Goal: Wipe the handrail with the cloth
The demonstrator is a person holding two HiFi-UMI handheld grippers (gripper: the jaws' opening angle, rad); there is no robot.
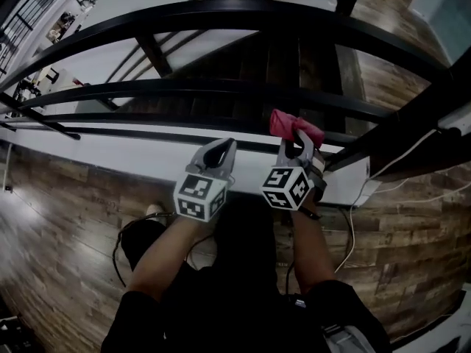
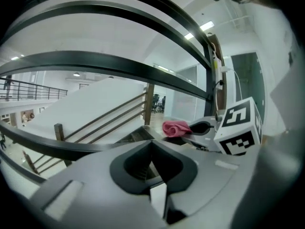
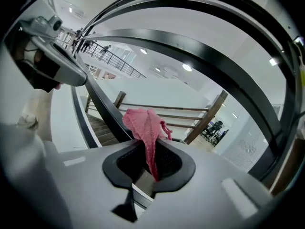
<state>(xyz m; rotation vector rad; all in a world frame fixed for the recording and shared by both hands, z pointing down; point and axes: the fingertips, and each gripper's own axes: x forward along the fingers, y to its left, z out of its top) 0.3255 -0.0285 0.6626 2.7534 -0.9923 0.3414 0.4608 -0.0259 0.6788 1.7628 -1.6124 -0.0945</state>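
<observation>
Cloth [image 1: 294, 126] is clamped, bunched, in the closed jaws of the right gripper [image 1: 298, 142], with its free end presented to the railing bars below the handrail [image 1: 221, 9], probably for wiping; contact cannot be confirmed. The left gripper [image 1: 217, 153] is positioned alongside, jaws together and empty, apparently clear of the stroke.

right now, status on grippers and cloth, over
Left gripper shut, empty. Right gripper shut on pink cloth, held up against the black handrail; contact unclear. Nothing seen in the way.
</observation>
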